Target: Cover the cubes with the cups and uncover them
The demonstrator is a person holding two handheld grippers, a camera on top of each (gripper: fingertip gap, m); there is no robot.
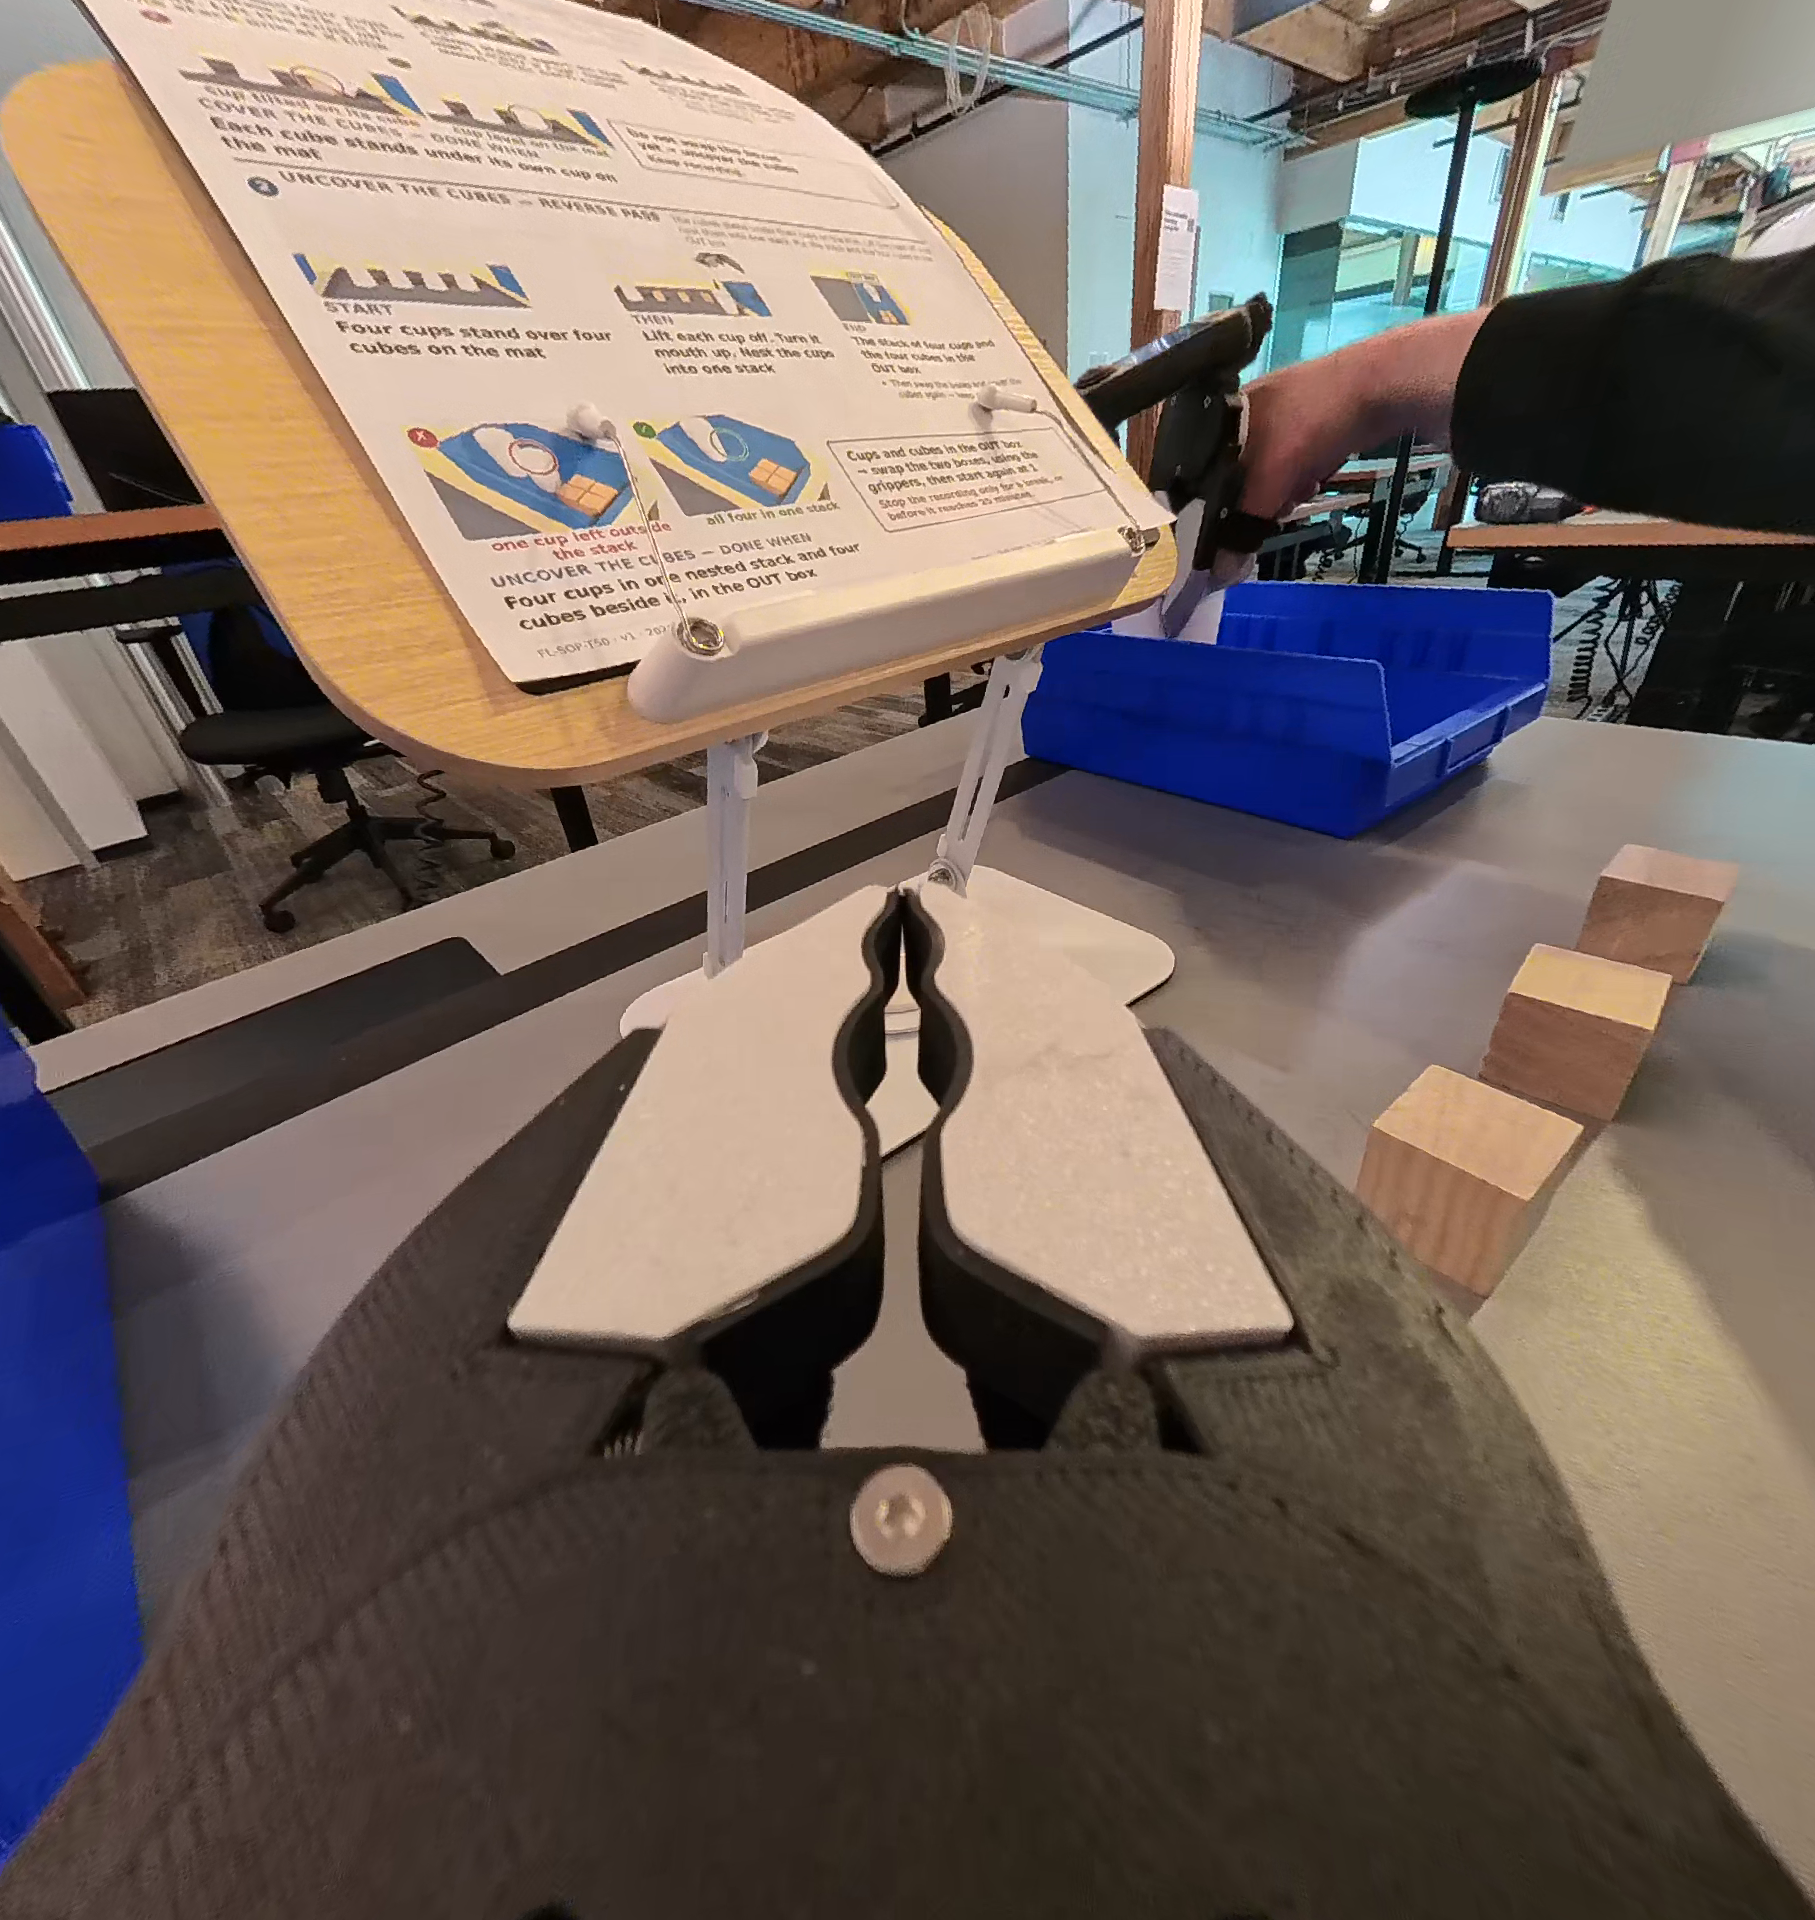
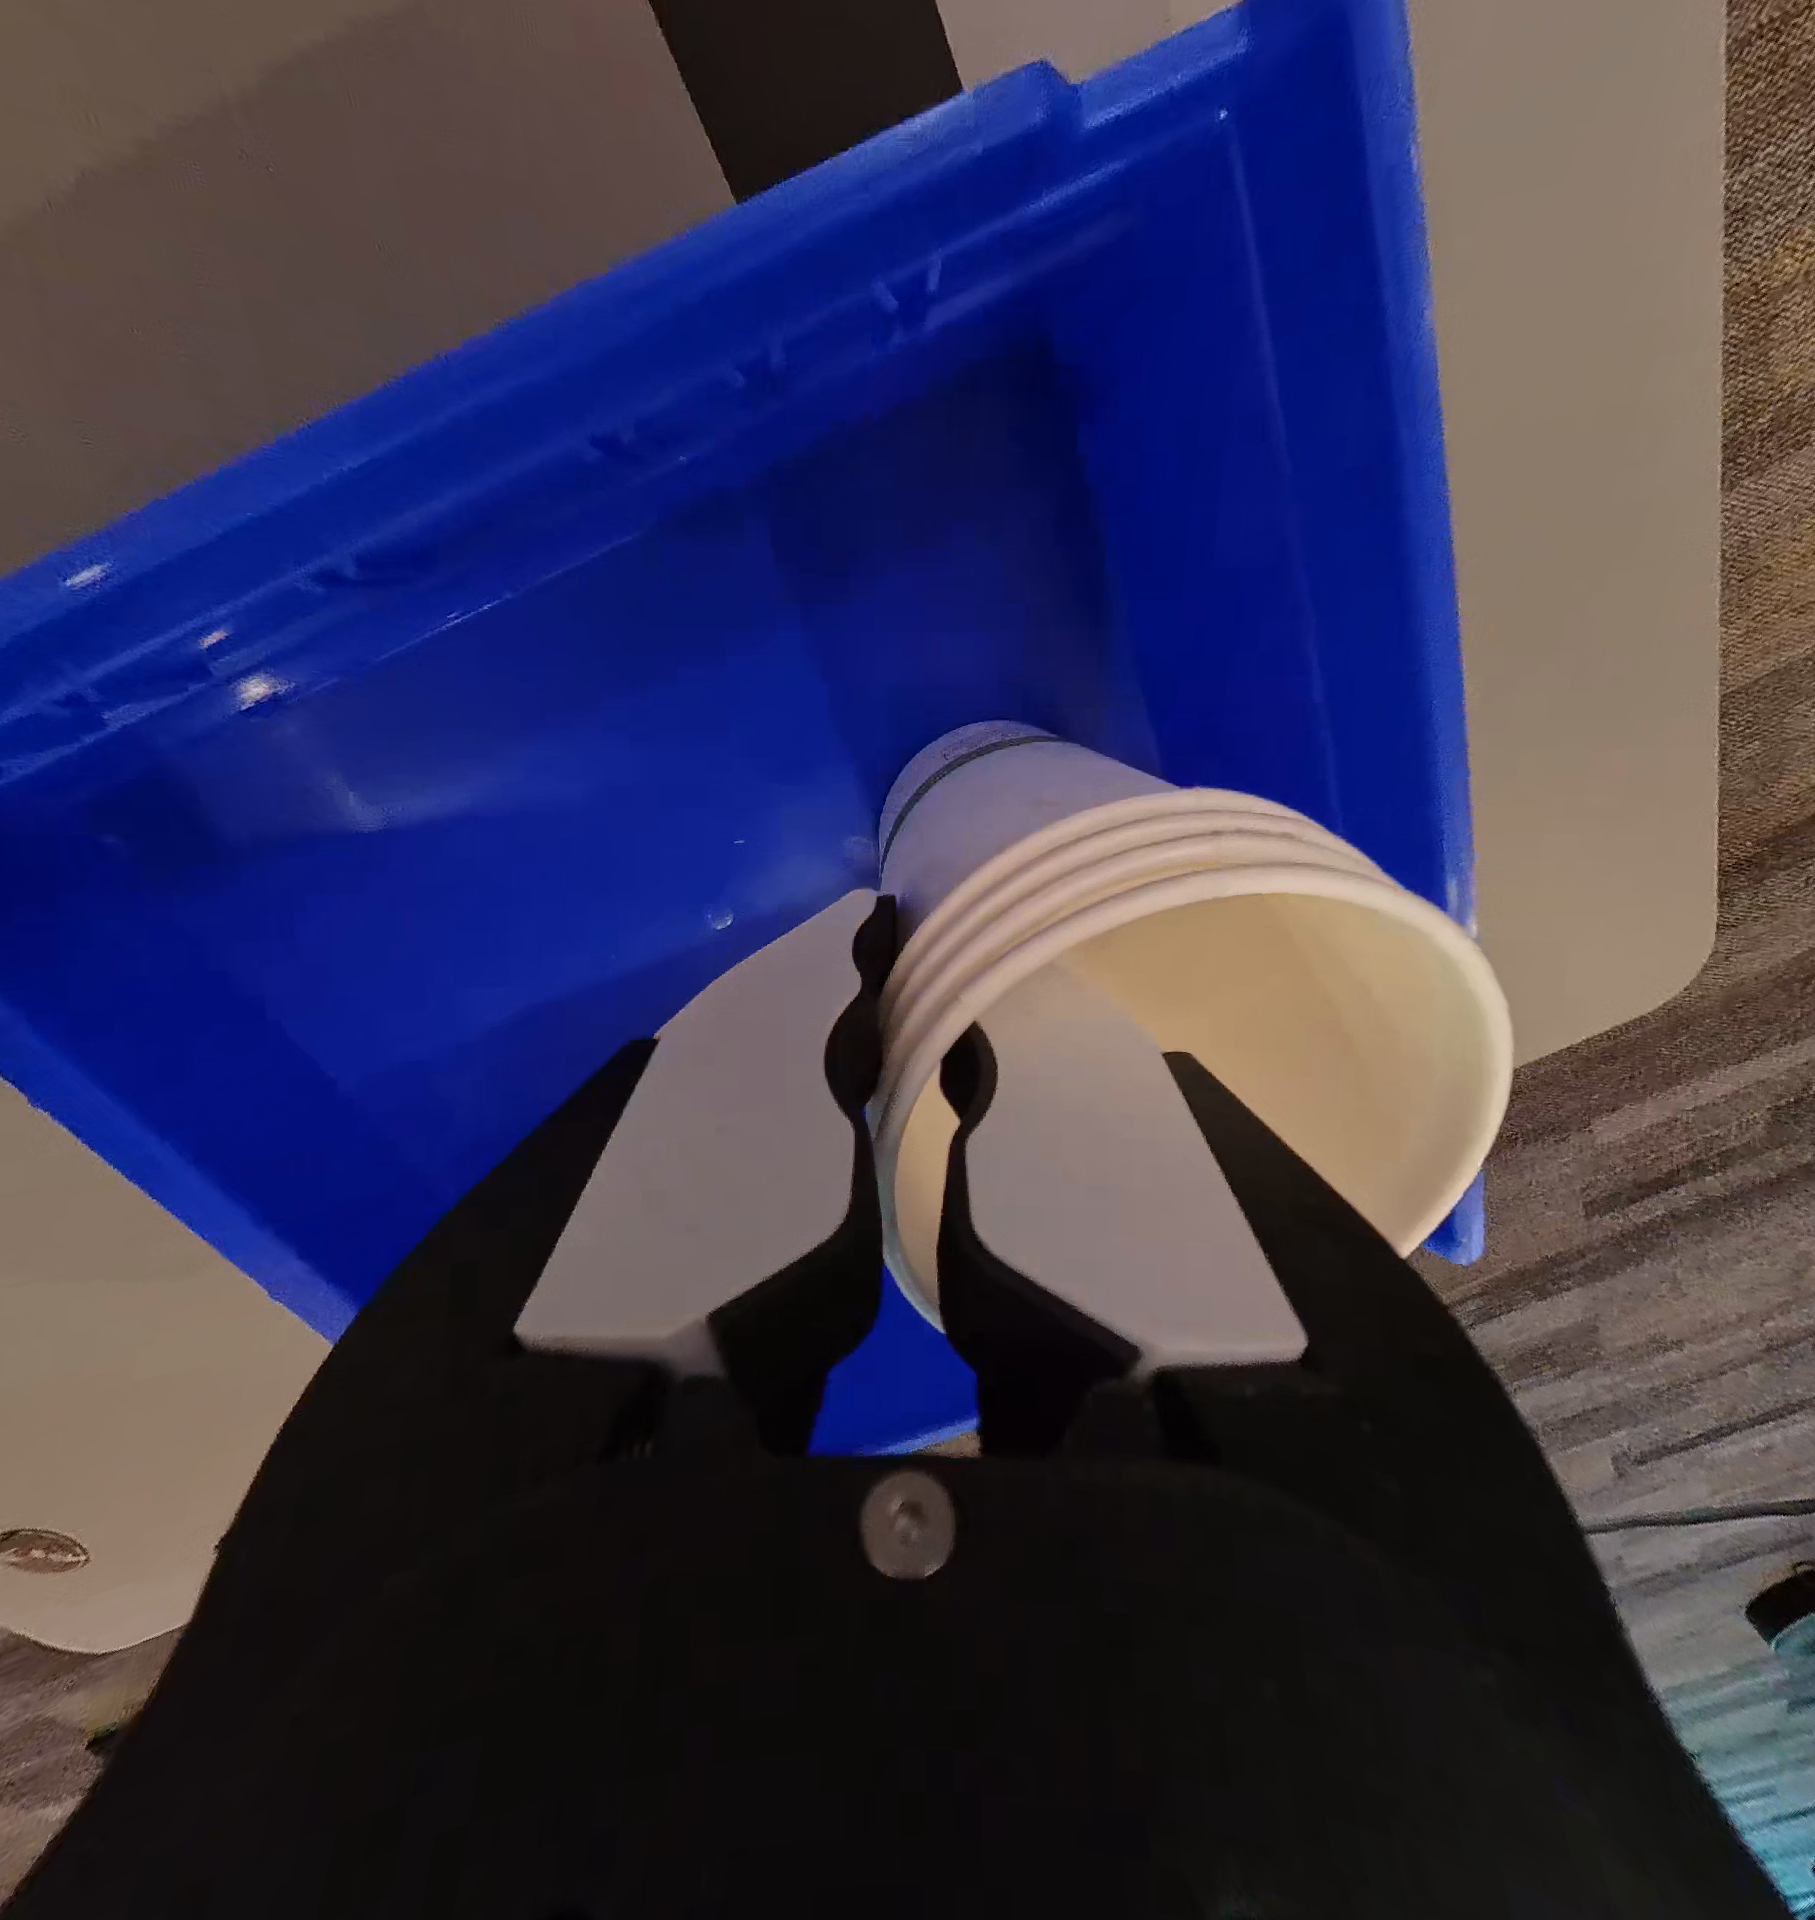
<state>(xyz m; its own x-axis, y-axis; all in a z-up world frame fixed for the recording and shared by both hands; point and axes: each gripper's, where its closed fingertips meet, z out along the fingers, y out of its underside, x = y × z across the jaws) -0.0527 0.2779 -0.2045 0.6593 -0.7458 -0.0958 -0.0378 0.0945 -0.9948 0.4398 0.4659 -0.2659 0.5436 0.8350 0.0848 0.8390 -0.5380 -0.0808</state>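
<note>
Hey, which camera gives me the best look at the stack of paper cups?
The right wrist view: the stack of cups fills the middle, its rim pinched by the right gripper over the blue bin. The left wrist view shows only a white sliver under that gripper, behind the document stand.

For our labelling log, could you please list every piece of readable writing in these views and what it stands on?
Printed instruction sheet on the wooden stand: headings and captions legible; I won't quote them.
Notice on the wooden post: too small to read.
Stack of cups, blue bin: none visible.
</note>
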